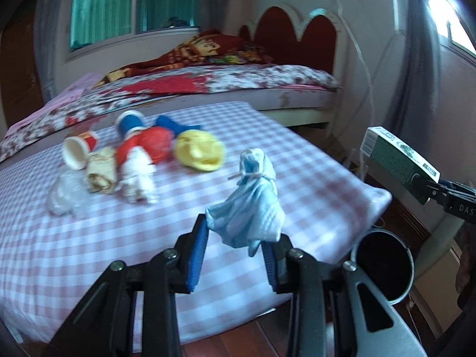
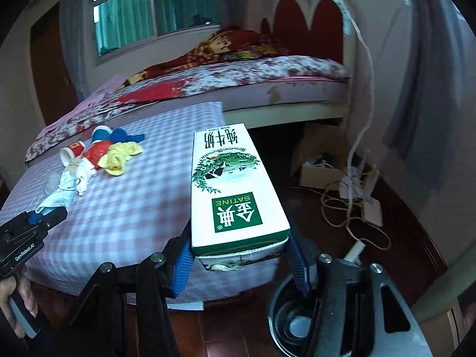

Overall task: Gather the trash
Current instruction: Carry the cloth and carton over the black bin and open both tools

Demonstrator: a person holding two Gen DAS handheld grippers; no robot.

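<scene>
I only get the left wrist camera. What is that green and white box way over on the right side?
Observer: A white and green cardboard milk carton, clamped in the right gripper. Its top face has a green square label and a cow picture.
Operator: What's on the floor past it?
Observer: Tangled pale cords beside a small brown cardboard box.
Operator: Who's holding my gripper?
Observer: A hand wraps around the left gripper's handle.
</scene>
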